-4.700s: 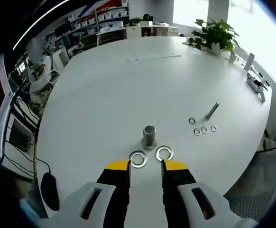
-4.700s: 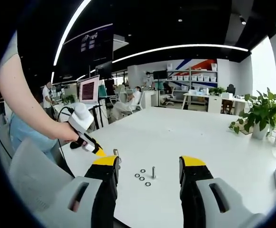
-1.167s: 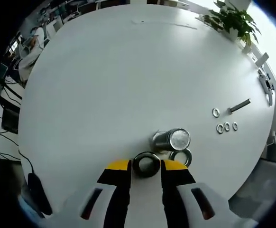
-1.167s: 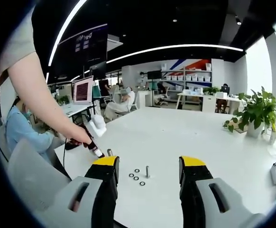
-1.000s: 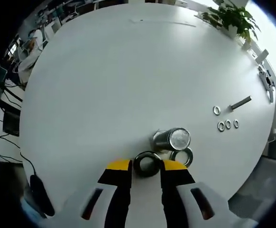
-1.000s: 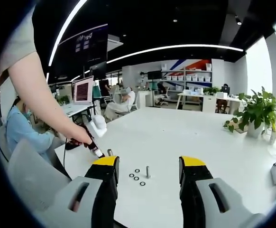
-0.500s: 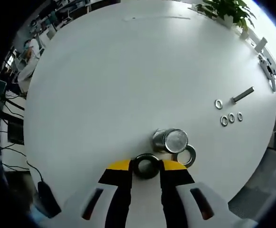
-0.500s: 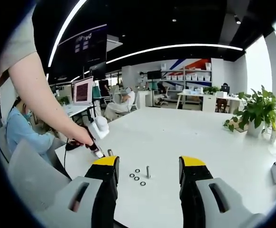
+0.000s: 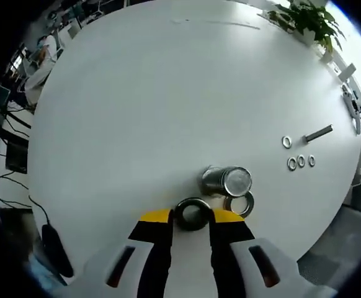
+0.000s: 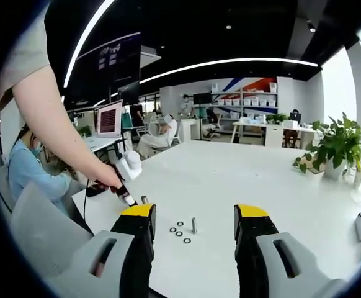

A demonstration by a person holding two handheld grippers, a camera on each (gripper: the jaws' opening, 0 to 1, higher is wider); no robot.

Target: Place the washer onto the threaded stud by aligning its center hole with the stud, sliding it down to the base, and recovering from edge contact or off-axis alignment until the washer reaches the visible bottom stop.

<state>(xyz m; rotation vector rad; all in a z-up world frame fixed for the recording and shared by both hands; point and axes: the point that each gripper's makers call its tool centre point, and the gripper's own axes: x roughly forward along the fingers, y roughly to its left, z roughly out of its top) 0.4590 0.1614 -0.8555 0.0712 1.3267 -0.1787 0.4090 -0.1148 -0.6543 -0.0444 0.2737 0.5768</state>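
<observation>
Washer [image 9: 193, 213] pinched in my left gripper [image 9: 190, 218] (right gripper [image 10: 193, 223] wide, empty); off-axis, it could snag the stud [image 9: 226, 181].

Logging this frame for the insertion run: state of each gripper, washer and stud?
left gripper: shut on the large steel washer.
large steel washer: held, not yet on the stud.
short steel threaded stud: upright, bare.
second large steel washer: flat on the white table, at the stud's base.
right gripper: open, empty.
</observation>
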